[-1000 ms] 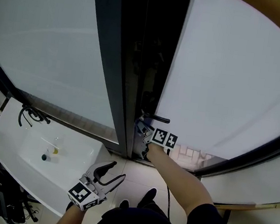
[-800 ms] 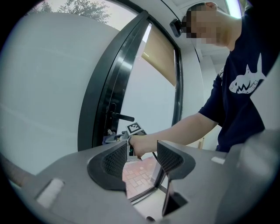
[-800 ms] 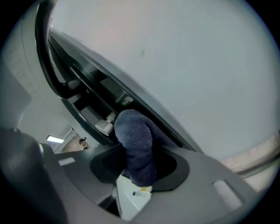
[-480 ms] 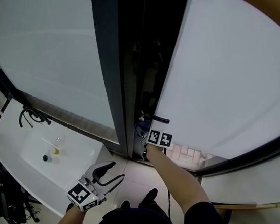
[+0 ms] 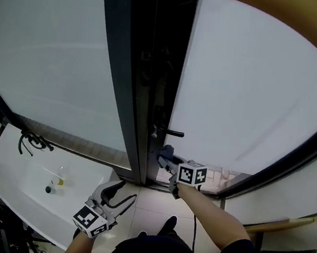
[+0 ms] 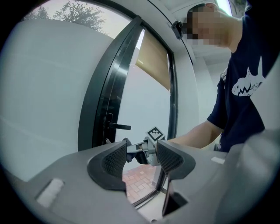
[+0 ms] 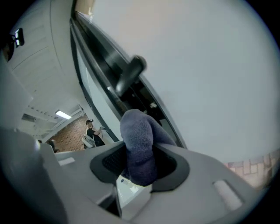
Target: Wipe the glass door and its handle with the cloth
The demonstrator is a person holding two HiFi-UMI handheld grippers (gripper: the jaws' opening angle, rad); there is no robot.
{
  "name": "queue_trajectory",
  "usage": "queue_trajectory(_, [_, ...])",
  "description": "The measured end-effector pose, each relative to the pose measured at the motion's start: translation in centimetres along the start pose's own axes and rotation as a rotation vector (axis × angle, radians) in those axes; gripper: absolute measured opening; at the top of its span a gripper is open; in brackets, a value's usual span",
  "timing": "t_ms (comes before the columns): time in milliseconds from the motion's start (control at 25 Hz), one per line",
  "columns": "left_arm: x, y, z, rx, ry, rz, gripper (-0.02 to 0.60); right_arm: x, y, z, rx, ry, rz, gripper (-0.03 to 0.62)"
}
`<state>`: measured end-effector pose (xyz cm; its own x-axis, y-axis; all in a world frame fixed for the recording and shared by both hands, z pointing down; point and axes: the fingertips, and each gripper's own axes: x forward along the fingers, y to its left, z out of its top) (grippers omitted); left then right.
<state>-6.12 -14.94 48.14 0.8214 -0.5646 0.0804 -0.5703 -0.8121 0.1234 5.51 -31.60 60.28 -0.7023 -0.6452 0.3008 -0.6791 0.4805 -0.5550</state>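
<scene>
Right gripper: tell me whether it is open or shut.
Shut. In the right gripper view, the right gripper pinches the bunched blue-grey cloth between both jaws.

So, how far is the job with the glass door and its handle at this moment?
Done: nothing can be confirmed; the glass door shows no wipe marks to judge by. In hand: the right gripper is shut on the cloth, held near the door edge just below the handle, not touching it. The left gripper hangs open and empty. Left: apparently the handle, and likely the glass.
</scene>
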Motion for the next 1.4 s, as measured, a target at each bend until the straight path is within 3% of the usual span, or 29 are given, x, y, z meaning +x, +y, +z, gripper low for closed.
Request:
queue_trajectory(160, [-0.4,-1.3,0.7,0.023,-0.009,-0.056,0.21,-6.4,4.0,0.0,-0.155,-0.046,0.015,0.158])
queue_trajectory(280, [-0.7,-2.3,0.5,0.03,-0.006,-0.104,0.21,-11.1,6.4,-0.8,-0.206,-0.101,0.012,0.16])
queue_trajectory(480, [-0.9,-4.4,-0.6,0.029,0.034,-0.186,0.21,-17.9,8.7,-2.0,-0.29,-0.186,-0.067,0.16])
queue_trajectory(800, [-0.9,-7.5,-1.6,0.035,0.053,-0.266,0.21,-25.7,11.6,-4.9,-0.281,-0.289,-0.185,0.16])
queue_trajectory(1160, [-1.9,-11.3,-1.9,0.036,0.029,-0.282,0.21,-28.4,14.5,-7.1,-0.304,-0.282,-0.169,0.16])
queue_trajectory(1400, [-3.4,-16.1,-2.6,0.023,0.048,-0.284,0.21,-31.9,16.5,-9.2,-0.333,-0.282,-0.159,0.16])
